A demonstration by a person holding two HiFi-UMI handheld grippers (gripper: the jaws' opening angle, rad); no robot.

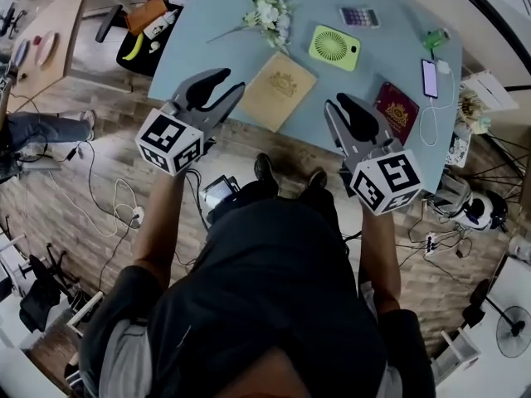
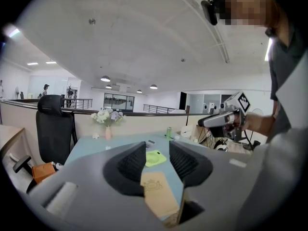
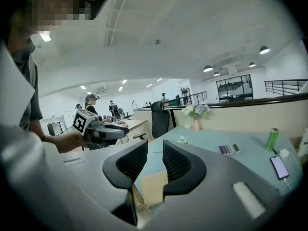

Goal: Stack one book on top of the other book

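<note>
Table: a pale blue tabletop (image 1: 365, 73) is seen from above, and both books are laid flat on it.
Tan book: a closed tan hardcover book with a gold emblem (image 1: 278, 89) is set at an angle near the table's front edge.
Red book: a closed dark red book with a gold crest (image 1: 397, 110) is set to its right, well apart, so nothing is stacked yet.
Left gripper: the grey left gripper (image 1: 232, 81) is held in the air just left of the tan book, jaws parted, nothing gripped.
Right gripper: the grey right gripper (image 1: 338, 103) is held between the two books, jaws narrowly parted, nothing clasped.
Further back: a lime green square fan (image 1: 334, 47), a bunch of white flowers (image 1: 267, 11) and a small calculator (image 1: 359, 16) are seen.
</note>
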